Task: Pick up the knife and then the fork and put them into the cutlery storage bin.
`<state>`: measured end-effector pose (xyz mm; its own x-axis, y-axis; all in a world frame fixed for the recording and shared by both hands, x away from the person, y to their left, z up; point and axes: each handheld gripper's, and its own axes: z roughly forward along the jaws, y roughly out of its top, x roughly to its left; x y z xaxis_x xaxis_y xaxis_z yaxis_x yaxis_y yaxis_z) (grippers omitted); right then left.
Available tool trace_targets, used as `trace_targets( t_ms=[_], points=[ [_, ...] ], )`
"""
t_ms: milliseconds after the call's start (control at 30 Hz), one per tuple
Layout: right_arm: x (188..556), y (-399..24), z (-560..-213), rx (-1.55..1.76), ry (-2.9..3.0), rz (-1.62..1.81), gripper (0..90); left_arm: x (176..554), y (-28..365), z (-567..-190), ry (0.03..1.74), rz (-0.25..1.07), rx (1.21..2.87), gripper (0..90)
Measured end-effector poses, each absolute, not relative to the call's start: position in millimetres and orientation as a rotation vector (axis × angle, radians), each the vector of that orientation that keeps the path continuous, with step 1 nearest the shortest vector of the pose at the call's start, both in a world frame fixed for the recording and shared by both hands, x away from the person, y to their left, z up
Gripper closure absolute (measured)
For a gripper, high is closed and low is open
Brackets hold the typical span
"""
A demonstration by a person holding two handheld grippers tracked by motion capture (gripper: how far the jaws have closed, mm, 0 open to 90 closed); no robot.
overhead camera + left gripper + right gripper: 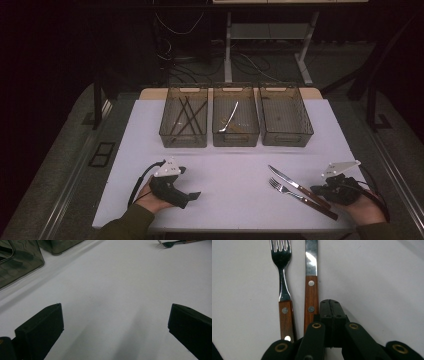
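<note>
At the near edge of the white table (230, 195), a person's two hands each held a black gripper. The left gripper (192, 196) lay low over the table on the left side. Its jaws stood wide apart, and there was nothing between them but bare table top. In the left gripper view the two black jaws rose from the bottom corners with a big gap between them.

The right gripper (316, 190) sat on the right side of the table. Its jaws were pressed tight together and held nothing. In the right gripper view the closed tips (330, 305) lay just beside the knife's wooden handle, on its right. I could not tell if they touched it.

The knife (300, 188) and the fork (290, 191) lay flat on the table, side by side and close together, right in front of the right gripper. Both had brown wooden handles with small silver dots. Their handles pointed to the right gripper and their metal ends pointed away to the middle of the table.

Farther back stood three see-through bins in a row. The left bin (184, 116) had some long thin dark sticks in it. The middle bin (235, 115) had a shiny spoon (229, 118) in it. The right bin (285, 114) looked like it had nothing inside.
</note>
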<state>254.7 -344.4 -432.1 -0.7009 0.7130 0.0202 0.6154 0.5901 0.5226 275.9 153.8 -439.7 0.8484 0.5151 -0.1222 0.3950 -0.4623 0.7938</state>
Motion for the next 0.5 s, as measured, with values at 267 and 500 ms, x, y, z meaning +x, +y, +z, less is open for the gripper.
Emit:
trace_targets(
  t_ms=[267, 500],
  points=[
    [257.3, -349.3, -417.1, 1.239, 2.554, 0.851, 68.5, 276.0, 154.4, -439.4, 0.658, 0.164, 2.111, 0.0],
    [261.2, -337.8, -409.4, 1.191, 2.614, 0.833, 61.5, 275.9, 153.5, -439.9, 0.653, 0.158, 2.111, 0.0]
  ],
)
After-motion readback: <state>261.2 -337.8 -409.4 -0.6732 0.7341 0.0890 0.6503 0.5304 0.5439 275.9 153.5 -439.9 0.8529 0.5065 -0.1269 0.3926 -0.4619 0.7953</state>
